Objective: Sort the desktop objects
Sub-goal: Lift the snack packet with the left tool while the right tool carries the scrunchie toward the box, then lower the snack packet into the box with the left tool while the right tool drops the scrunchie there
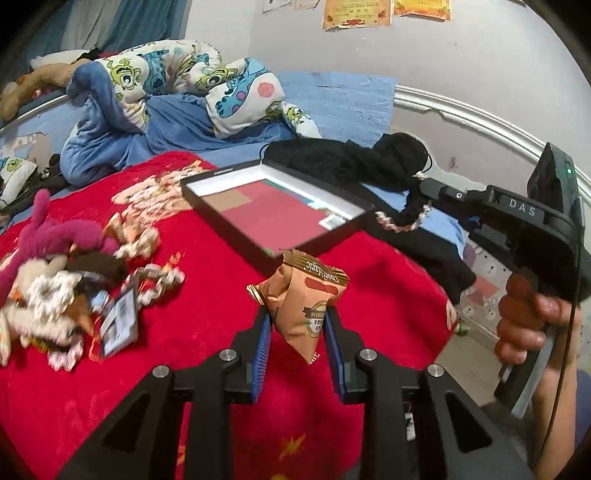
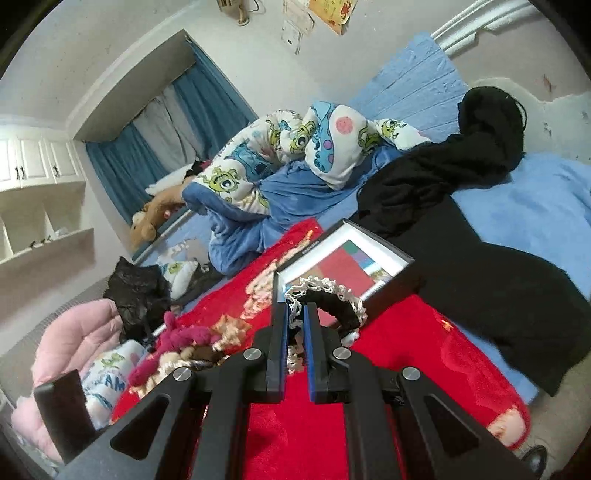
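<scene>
Left wrist, snack packet (image 1: 303,302) pinched between jaws

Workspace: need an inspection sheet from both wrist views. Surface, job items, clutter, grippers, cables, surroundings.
Surface: red blanket spread over a bed, no desk seen.
Job's things: open black box with a white inner rim, lying on the blanket; snack packet; black hair band with white lace trim.
Clutter: heap of plush toys and small items on the blanket; black clothing beside the box.
Grippers: left gripper shut on the snack packet, held above the blanket short of the box; right gripper shut on the hair band at the box's near edge.
Cables: thin black cable by the right hand.
Surroundings: cartoon-print duvet, blue curtains, papers on the wall.
</scene>
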